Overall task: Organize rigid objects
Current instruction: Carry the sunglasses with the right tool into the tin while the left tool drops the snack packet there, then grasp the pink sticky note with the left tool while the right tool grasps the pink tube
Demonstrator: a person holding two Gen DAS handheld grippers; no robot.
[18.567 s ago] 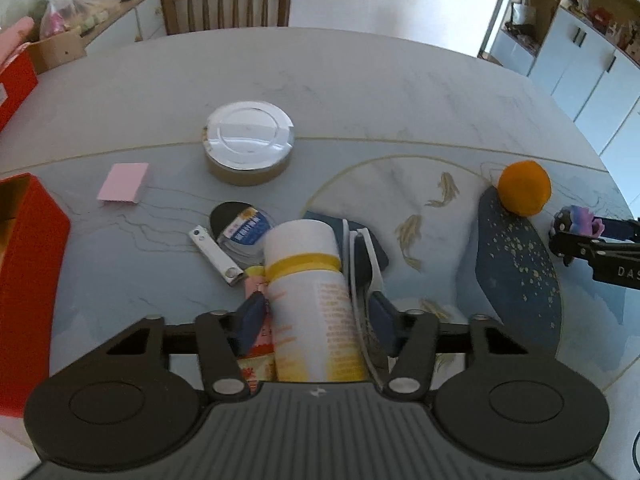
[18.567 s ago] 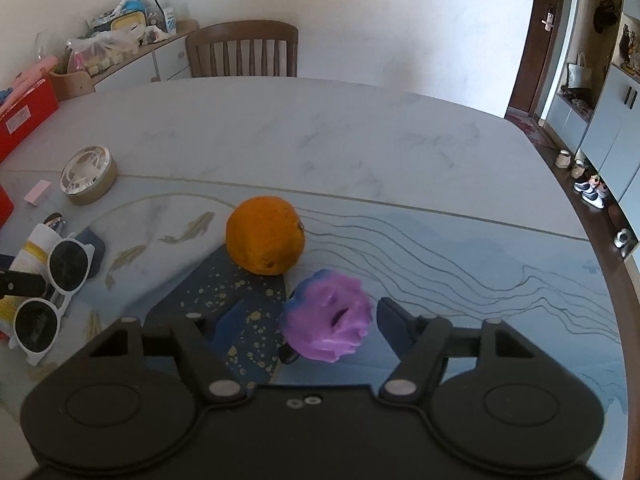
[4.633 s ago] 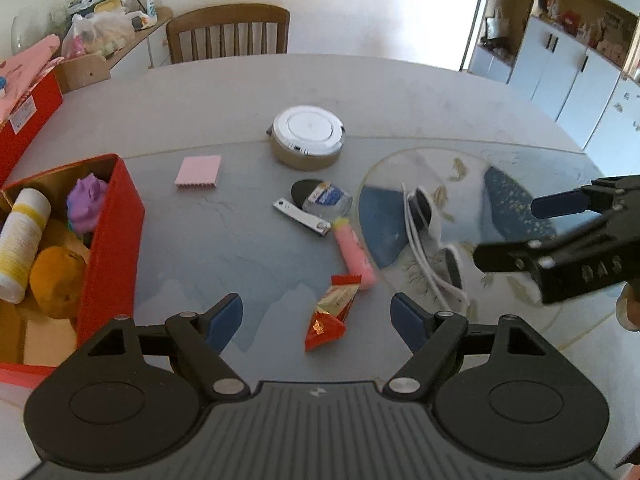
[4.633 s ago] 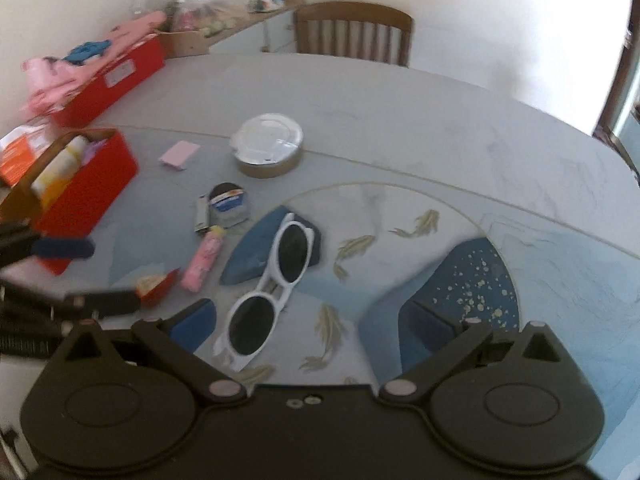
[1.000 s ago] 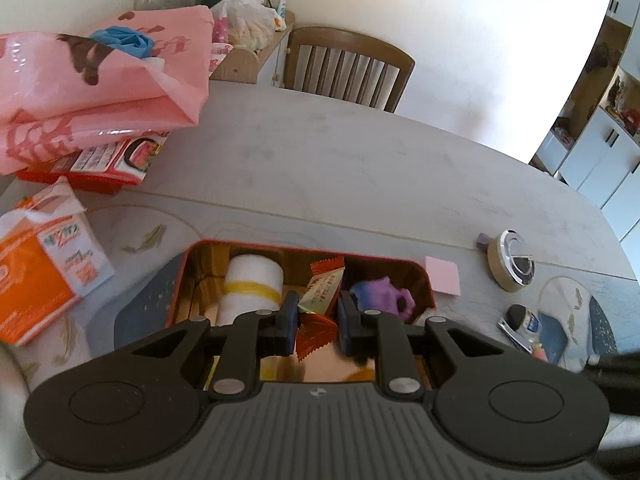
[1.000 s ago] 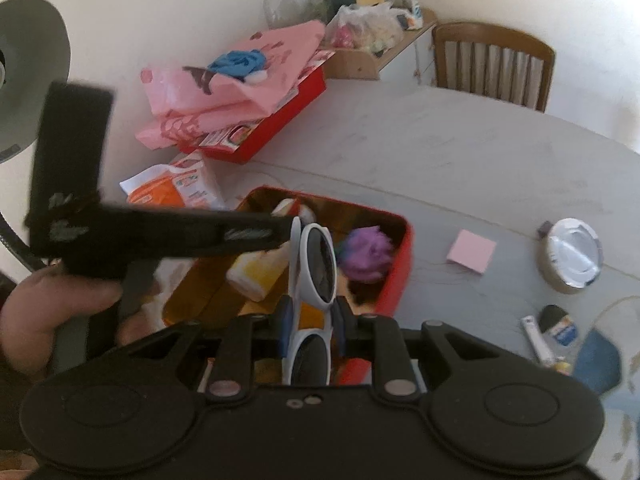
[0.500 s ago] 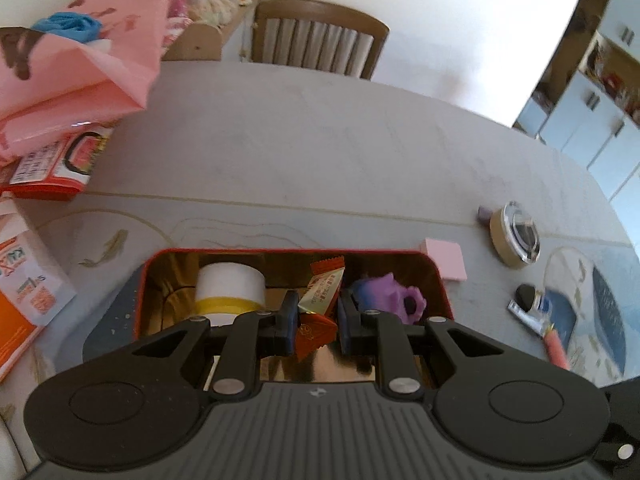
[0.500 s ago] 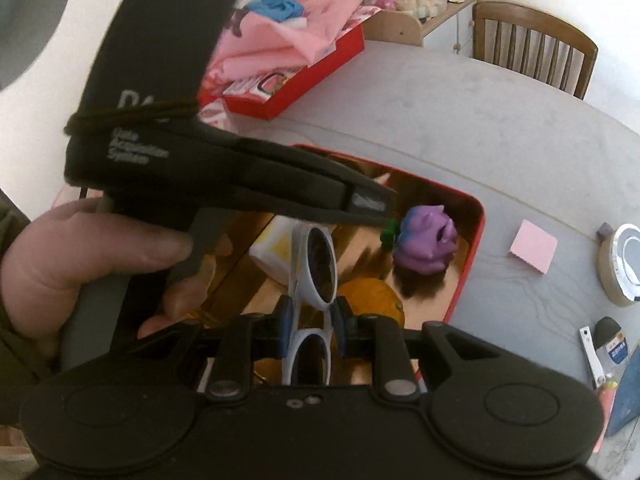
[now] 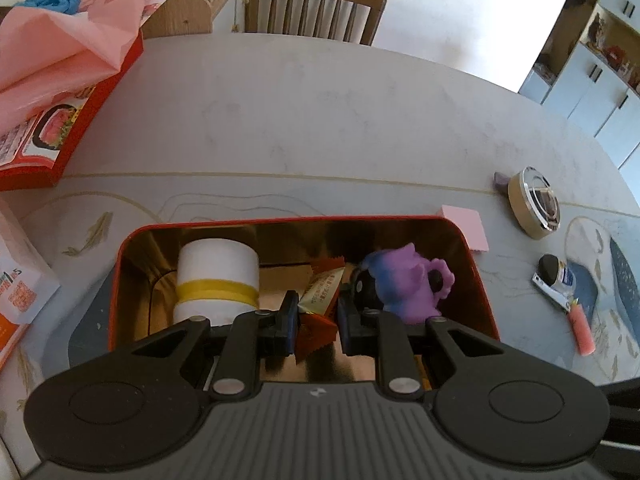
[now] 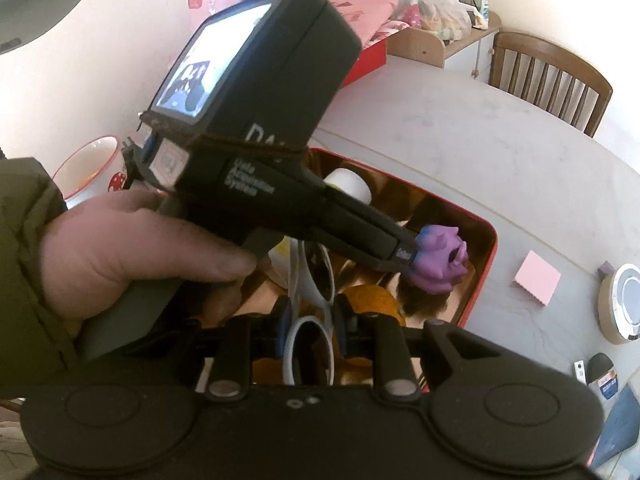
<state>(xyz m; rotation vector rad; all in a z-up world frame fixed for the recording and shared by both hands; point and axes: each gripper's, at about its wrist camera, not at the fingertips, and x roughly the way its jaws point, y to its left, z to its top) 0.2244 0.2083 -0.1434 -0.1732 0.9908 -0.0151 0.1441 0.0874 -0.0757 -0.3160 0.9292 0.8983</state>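
A red tin box (image 9: pixel 476 264) with a gold inside holds a white bottle with a yellow band (image 9: pixel 218 280), a purple toy (image 9: pixel 404 288) and an orange (image 10: pixel 368 300). My left gripper (image 9: pixel 318 316) is shut on a red and gold snack packet (image 9: pixel 320 300) low inside the box. My right gripper (image 10: pixel 308 320) is shut on white sunglasses (image 10: pixel 314 304) over the box's near side (image 10: pixel 480 276). The left gripper's body (image 10: pixel 260 128) crosses the right wrist view and hides much of the box.
On the table to the right lie a pink sticky pad (image 9: pixel 464 226), a round tin (image 9: pixel 534 208), a nail clipper and small jar (image 9: pixel 554 276), and a pink tube (image 9: pixel 582 324). A red carton under a pink bag (image 9: pixel 60 64) stands at the left. A chair (image 9: pixel 312 8) is behind.
Both grippers have sunk lower into the red box with their loads. The left gripper's body has swung closer across the right wrist view.
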